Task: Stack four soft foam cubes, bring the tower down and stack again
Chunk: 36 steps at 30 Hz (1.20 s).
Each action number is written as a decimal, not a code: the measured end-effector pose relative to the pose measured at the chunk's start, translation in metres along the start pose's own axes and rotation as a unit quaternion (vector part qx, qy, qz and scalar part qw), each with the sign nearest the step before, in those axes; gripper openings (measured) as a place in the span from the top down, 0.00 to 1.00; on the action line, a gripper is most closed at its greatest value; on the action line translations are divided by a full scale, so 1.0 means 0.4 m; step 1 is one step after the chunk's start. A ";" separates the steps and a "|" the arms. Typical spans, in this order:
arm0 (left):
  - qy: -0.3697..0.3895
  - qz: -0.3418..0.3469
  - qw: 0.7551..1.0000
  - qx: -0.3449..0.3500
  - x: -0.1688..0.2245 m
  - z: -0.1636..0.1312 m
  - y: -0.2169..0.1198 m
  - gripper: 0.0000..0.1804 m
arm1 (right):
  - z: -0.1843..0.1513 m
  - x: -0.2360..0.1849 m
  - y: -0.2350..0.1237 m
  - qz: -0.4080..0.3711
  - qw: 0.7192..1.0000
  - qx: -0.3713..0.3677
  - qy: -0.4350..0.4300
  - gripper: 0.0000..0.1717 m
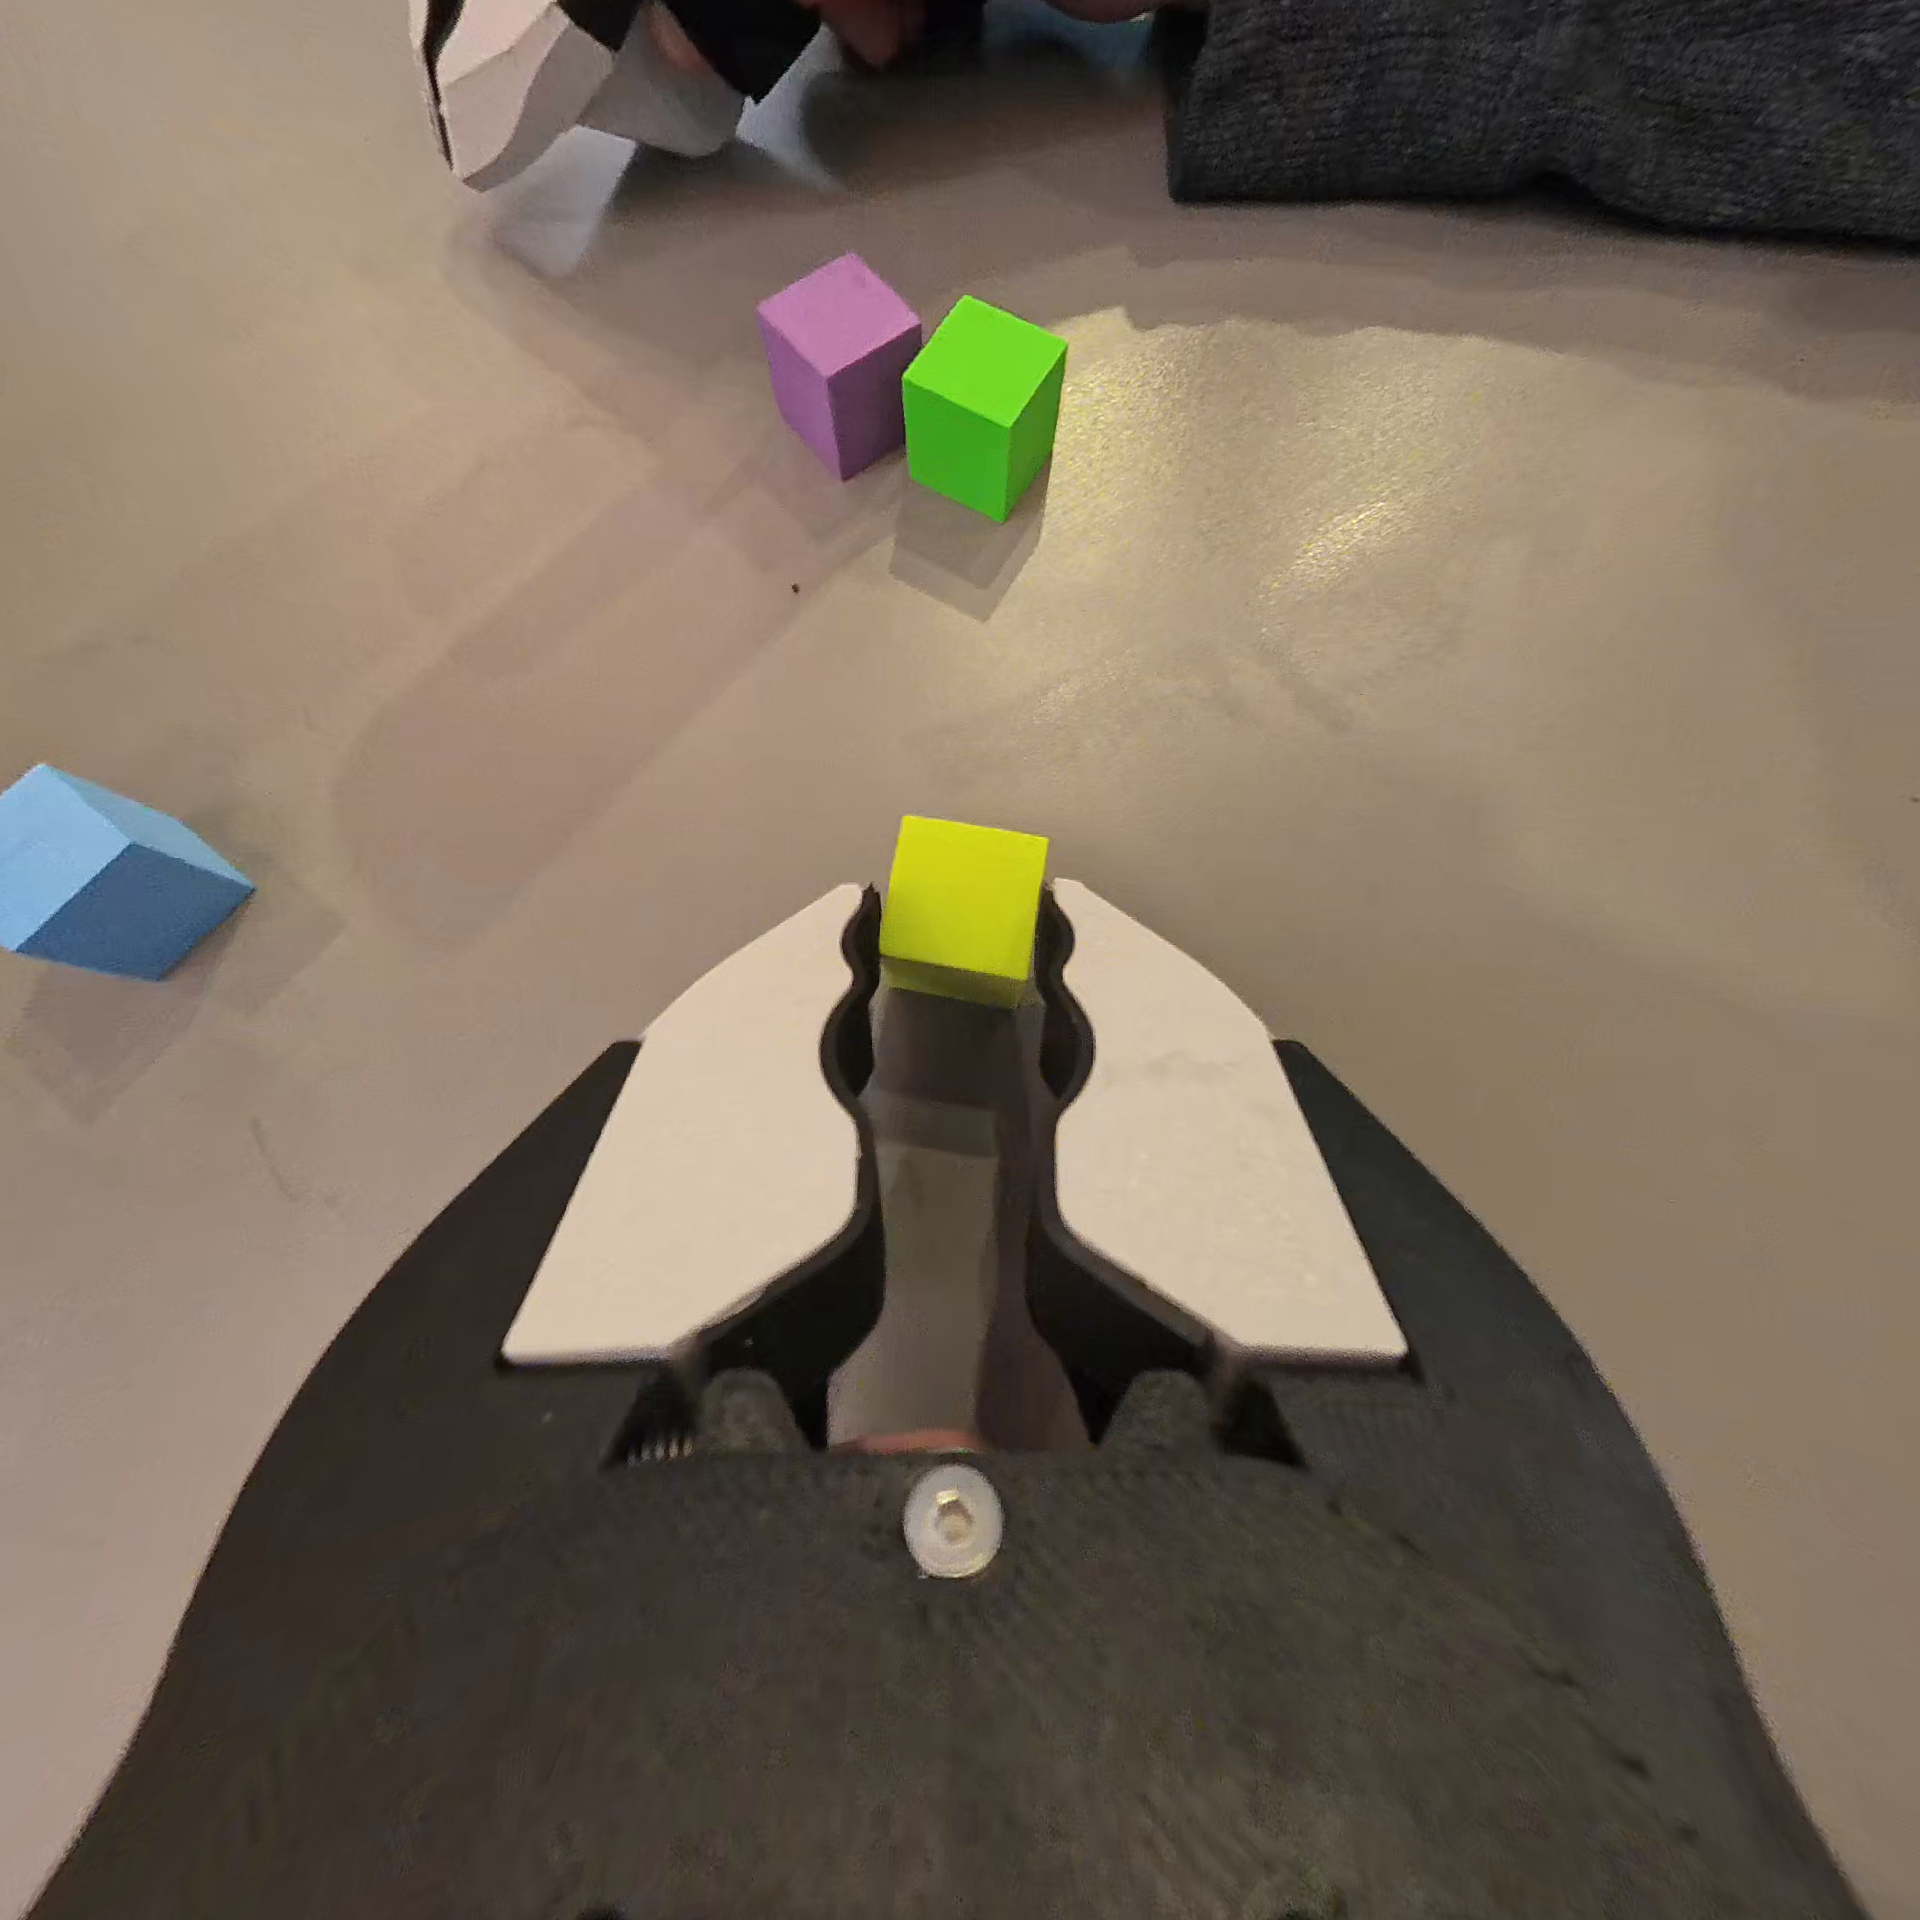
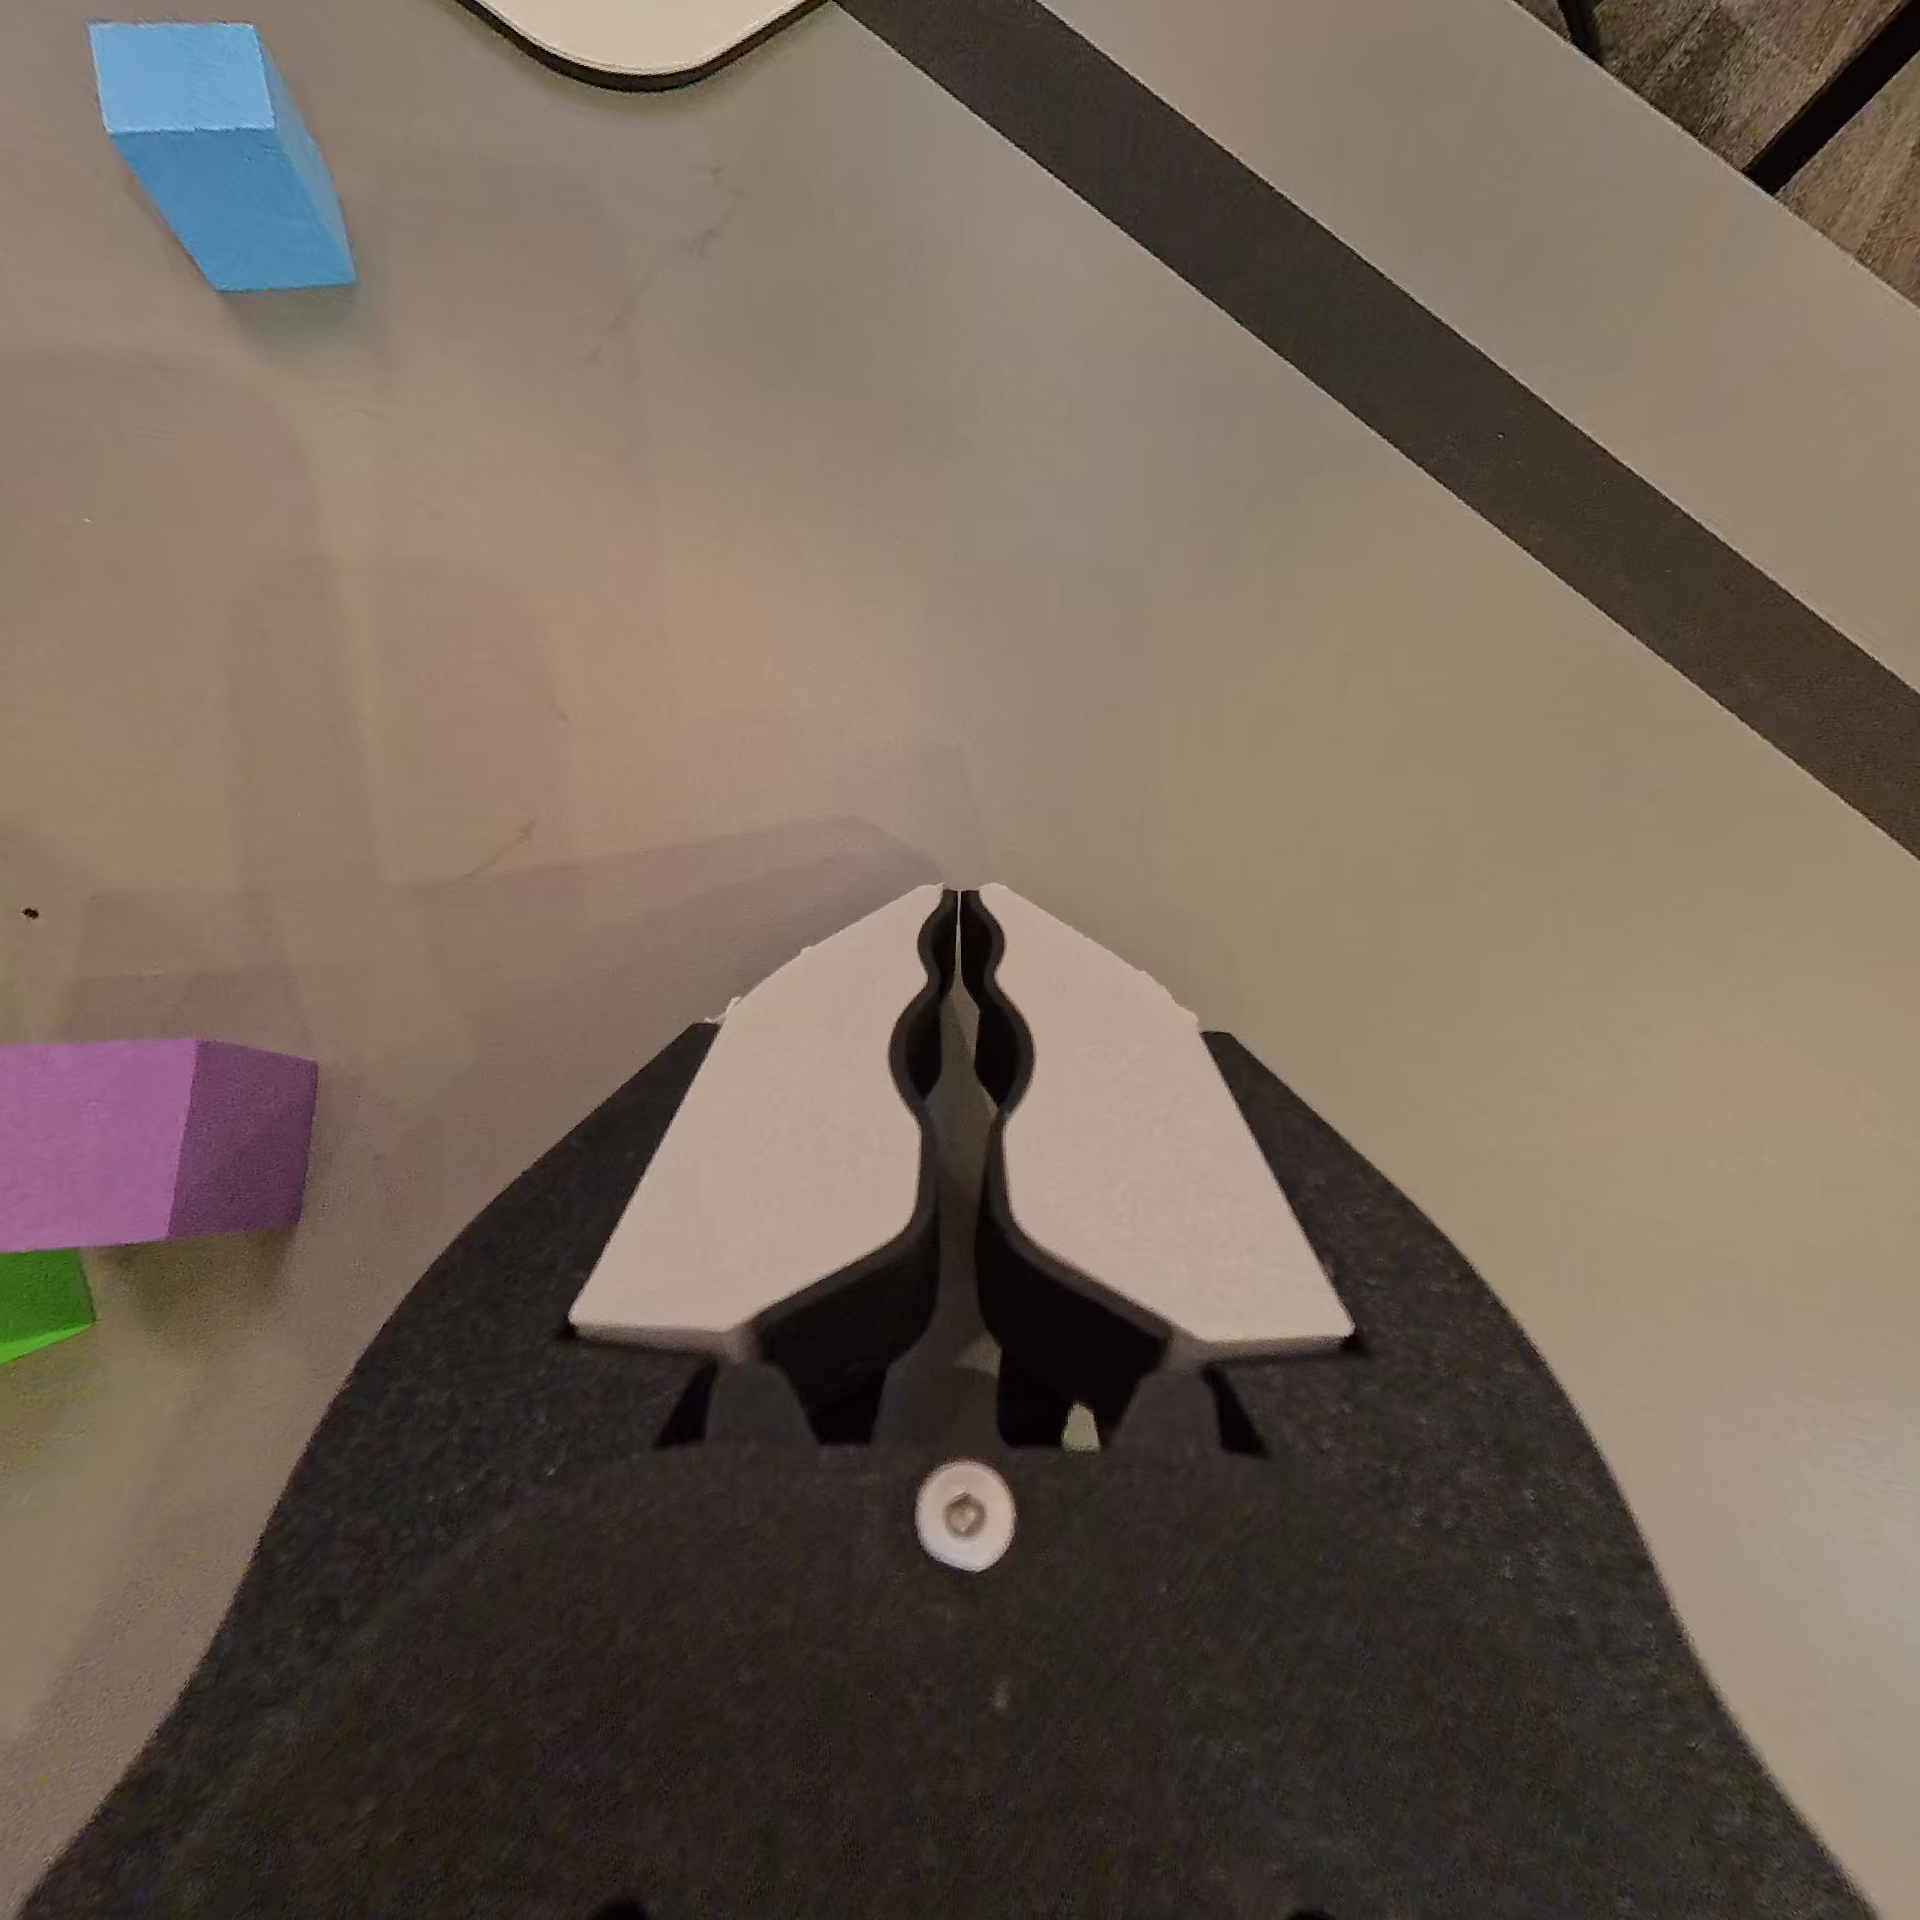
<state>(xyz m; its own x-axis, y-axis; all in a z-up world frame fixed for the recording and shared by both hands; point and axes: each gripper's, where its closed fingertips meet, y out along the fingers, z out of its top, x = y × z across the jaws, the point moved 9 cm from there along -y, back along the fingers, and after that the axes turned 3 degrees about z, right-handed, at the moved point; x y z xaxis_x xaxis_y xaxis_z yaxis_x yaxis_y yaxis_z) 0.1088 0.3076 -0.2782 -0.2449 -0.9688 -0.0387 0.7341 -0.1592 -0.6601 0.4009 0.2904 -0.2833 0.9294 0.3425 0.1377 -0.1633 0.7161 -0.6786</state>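
In the left wrist view my left gripper (image 1: 961, 914) is shut on a yellow foam cube (image 1: 964, 896), with both pads pressed against its sides. A purple cube (image 1: 836, 364) and a green cube (image 1: 982, 407) stand side by side on the grey table farther ahead. A blue cube (image 1: 99, 873) lies at the left. In the right wrist view my right gripper (image 2: 958, 896) is shut with nothing between its pads, over bare table. The blue cube (image 2: 223, 156) is at its upper left, the purple cube (image 2: 145, 1143) and a corner of the green cube (image 2: 36, 1304) at its left edge.
The other gripper (image 1: 540, 94) and a person's dark knitted sleeve (image 1: 1538, 104) are at the far side in the left wrist view. A dark gap (image 2: 1455, 416) between table tops runs diagonally on the right in the right wrist view. A white rounded board (image 2: 644, 31) lies at the top.
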 end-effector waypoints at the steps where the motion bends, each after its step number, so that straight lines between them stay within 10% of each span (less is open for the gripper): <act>1: -0.002 0.006 1.000 0.000 0.000 -0.003 -0.003 0.85 | 0.000 0.000 0.000 0.000 1.000 0.000 0.000 1.00; 14: -0.082 0.150 0.985 0.003 -0.082 -0.136 -0.226 0.85 | 0.003 -0.006 0.003 0.004 1.000 0.001 -0.005 1.00; 36: -0.127 0.133 0.982 0.029 -0.078 -0.206 -0.246 0.66 | 0.003 -0.005 0.003 0.004 1.000 0.001 -0.005 1.00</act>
<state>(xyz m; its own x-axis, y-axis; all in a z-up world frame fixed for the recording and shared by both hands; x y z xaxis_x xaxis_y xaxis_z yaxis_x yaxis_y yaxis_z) -0.0078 0.3692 -0.2740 0.1213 -0.9925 -0.0113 0.7876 0.1032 -0.6075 0.3984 0.2914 -0.2835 0.9246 0.3547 0.1386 -0.1723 0.7143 -0.6783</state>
